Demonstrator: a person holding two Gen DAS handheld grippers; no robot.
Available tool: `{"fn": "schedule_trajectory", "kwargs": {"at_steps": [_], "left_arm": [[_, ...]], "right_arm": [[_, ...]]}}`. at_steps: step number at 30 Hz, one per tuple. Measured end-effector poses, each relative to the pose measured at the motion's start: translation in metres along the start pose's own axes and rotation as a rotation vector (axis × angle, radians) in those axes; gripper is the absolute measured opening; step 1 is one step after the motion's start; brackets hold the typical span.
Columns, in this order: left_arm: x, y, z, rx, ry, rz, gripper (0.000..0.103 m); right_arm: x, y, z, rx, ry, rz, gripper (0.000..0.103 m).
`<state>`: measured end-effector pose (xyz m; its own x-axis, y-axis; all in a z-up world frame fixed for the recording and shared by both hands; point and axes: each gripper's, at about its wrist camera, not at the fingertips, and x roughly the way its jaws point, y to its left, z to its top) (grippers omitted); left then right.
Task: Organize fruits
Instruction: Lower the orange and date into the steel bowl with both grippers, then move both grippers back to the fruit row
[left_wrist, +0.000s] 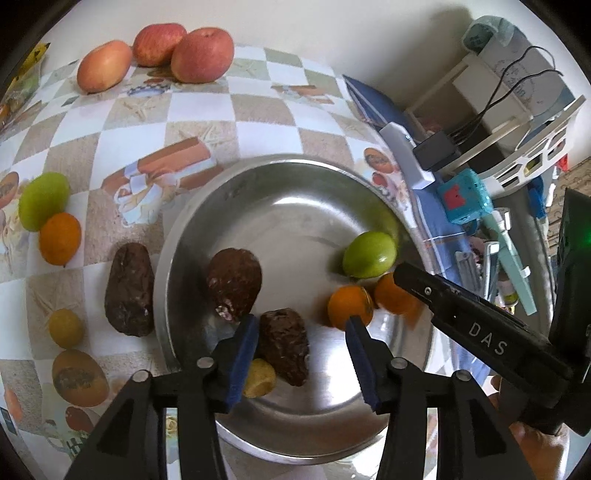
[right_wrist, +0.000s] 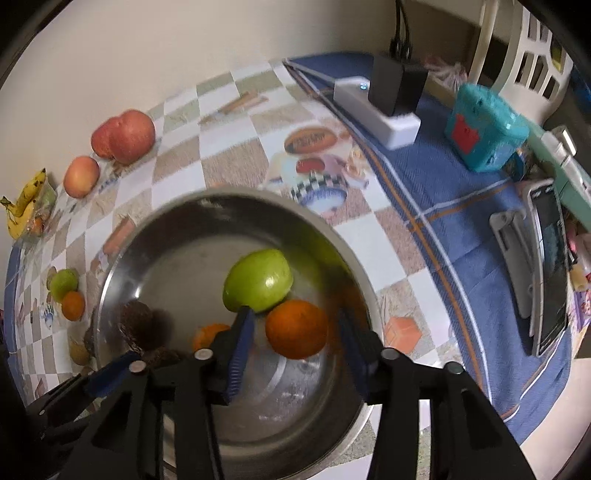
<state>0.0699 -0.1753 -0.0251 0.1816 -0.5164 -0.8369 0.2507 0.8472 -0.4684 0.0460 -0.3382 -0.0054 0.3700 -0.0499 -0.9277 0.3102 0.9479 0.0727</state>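
A steel bowl (left_wrist: 295, 173) on the checkered tablecloth holds two dark brown fruits (left_wrist: 234, 282), a small yellow fruit (left_wrist: 260, 378), a green fruit (left_wrist: 369, 254) and two oranges (left_wrist: 349, 306). My left gripper (left_wrist: 301, 341) is open above the bowl, its fingers either side of the nearer brown fruit (left_wrist: 284, 347), not touching it. My right gripper (right_wrist: 295, 332) is open over the bowl (right_wrist: 173, 229), its fingers either side of an orange (right_wrist: 297, 328), with the green fruit (right_wrist: 258, 278) just beyond. Its dark body shows in the left wrist view (left_wrist: 480, 325).
Outside the bowl lie a brown fruit (left_wrist: 129, 290), a green fruit (left_wrist: 42, 199), an orange (left_wrist: 59, 238), a yellow fruit (left_wrist: 66, 326) and three apples (left_wrist: 201, 55). Bananas (right_wrist: 24, 206) lie far left. A power strip (right_wrist: 376, 107), teal box (right_wrist: 484, 129) and phone (right_wrist: 550, 266) sit on the blue cloth.
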Motion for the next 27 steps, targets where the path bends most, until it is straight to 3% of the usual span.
{"fn": "schedule_trajectory", "kwargs": {"at_steps": [7, 13, 21, 27], "left_arm": [[-0.02, 0.0, 0.005, -0.018, -0.025, -0.007, 0.053], [-0.046, 0.017, 0.009, -0.063, -0.07, 0.023, 0.053], [-0.091, 0.071, 0.012, -0.181, -0.179, 0.117, 0.054], [-0.117, 0.119, 0.011, -0.299, -0.243, 0.174, 0.054]], "right_arm": [[-0.021, 0.011, 0.006, -0.026, -0.091, 0.029, 0.049], [-0.025, 0.029, 0.008, -0.048, -0.085, 0.062, 0.049], [-0.04, 0.073, 0.02, -0.096, -0.091, 0.102, 0.049], [-0.047, 0.127, 0.027, -0.147, -0.089, 0.185, 0.049]]}}
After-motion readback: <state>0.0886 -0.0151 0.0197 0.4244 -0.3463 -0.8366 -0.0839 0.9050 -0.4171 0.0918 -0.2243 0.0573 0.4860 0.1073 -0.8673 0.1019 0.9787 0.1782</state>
